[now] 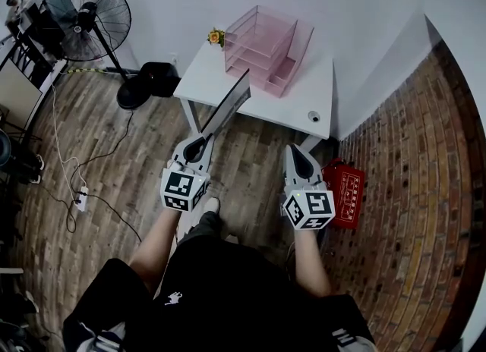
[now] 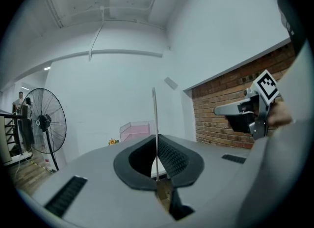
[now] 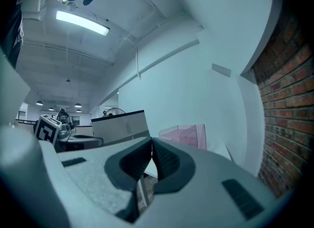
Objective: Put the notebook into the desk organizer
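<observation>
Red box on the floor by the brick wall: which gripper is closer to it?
Right. In the head view the right gripper sits just left of the red box; the left gripper, shut on the notebook, is farther left.

We see a translucent, glossy pink plastic desk organizer (image 1: pixel 267 48), a smooth matt white table (image 1: pixel 307 89), a wood-plank floor (image 1: pixel 144 183) and a rough brick wall (image 1: pixel 410 161).

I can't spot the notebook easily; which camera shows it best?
The right gripper view: the notebook faces it broadside. The head view shows it slanted, in the left gripper; the left gripper view, edge-on.
</observation>
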`<state>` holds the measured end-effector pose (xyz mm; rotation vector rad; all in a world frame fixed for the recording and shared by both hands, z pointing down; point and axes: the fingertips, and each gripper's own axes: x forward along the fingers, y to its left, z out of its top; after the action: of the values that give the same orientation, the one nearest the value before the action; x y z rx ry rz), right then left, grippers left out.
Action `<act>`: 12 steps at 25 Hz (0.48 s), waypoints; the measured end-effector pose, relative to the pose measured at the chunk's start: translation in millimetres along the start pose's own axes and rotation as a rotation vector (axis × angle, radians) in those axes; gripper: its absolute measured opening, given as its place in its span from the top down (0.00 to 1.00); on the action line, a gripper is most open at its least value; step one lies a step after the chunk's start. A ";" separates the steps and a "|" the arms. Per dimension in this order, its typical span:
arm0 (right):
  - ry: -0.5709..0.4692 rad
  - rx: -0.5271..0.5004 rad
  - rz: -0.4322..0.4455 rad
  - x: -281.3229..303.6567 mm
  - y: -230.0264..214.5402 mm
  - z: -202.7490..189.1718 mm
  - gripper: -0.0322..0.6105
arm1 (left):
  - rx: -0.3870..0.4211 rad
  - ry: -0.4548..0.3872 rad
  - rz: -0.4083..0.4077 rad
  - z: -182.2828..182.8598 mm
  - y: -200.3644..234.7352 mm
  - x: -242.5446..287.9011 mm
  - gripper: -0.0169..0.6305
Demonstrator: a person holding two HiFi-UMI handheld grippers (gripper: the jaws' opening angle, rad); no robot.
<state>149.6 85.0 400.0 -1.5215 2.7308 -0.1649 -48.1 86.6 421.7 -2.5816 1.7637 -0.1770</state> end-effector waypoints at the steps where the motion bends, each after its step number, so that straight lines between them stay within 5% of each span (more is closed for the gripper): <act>1: 0.002 0.002 0.001 5.1 -1.1 -0.1 0.95 | 0.000 0.002 -0.001 -0.7 2.8 3.9 0.96; 12: 0.027 0.010 -0.016 70.7 -17.8 -1.7 0.95 | -0.021 0.039 -0.029 -16.0 41.9 60.1 0.96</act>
<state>127.3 15.8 406.5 -1.5500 2.7345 -0.2000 -67.0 16.3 439.8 -2.6372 1.7501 -0.2113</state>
